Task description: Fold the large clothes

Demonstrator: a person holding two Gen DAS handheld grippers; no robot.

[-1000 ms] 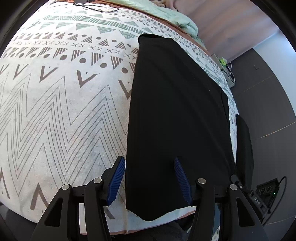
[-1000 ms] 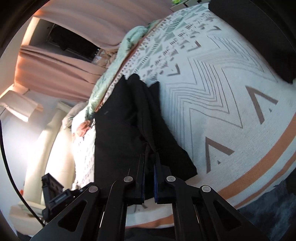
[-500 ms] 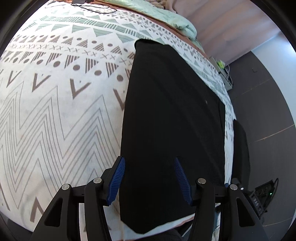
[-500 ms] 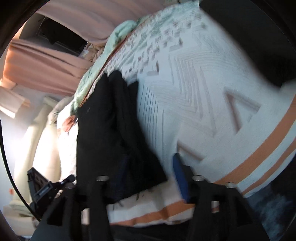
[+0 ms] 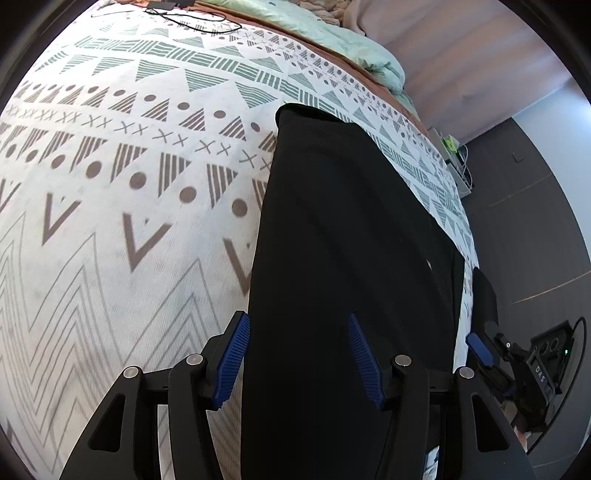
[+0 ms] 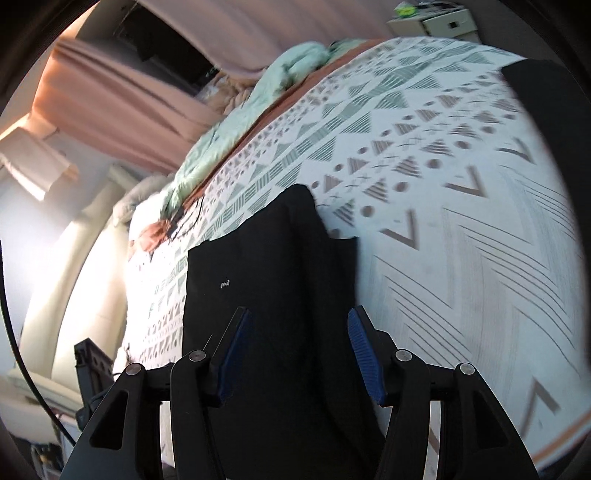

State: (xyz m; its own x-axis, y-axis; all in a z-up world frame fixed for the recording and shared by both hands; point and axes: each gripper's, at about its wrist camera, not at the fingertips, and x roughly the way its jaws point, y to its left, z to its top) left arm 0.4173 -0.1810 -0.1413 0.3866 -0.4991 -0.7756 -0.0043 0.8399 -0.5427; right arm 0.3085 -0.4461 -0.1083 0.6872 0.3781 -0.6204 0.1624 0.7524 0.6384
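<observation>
A long black garment (image 5: 351, 221) lies flat on the patterned bedspread (image 5: 129, 184), running away from me toward the pillow end. My left gripper (image 5: 296, 317) hovers open over its near part, with its left finger by the cloth's left edge and nothing pinched. In the right wrist view the same black garment (image 6: 273, 266) shows a folded layer with a small white mark. My right gripper (image 6: 298, 312) is open above it and grips no cloth. A blue pad of the right gripper (image 5: 478, 347) shows at the garment's right side.
A mint quilt (image 5: 332, 33) is bunched at the bed's far end, with a black cable (image 5: 192, 22) beside it. Dark floor (image 5: 535, 221) lies past the bed's right edge. Another black cloth (image 6: 535, 92) lies at the far side, near a nightstand (image 6: 436, 22).
My right gripper has opened, letting go of the black cloth edge, and has lifted and swung across the bed. My left gripper has slid forward along the garment, still open.
</observation>
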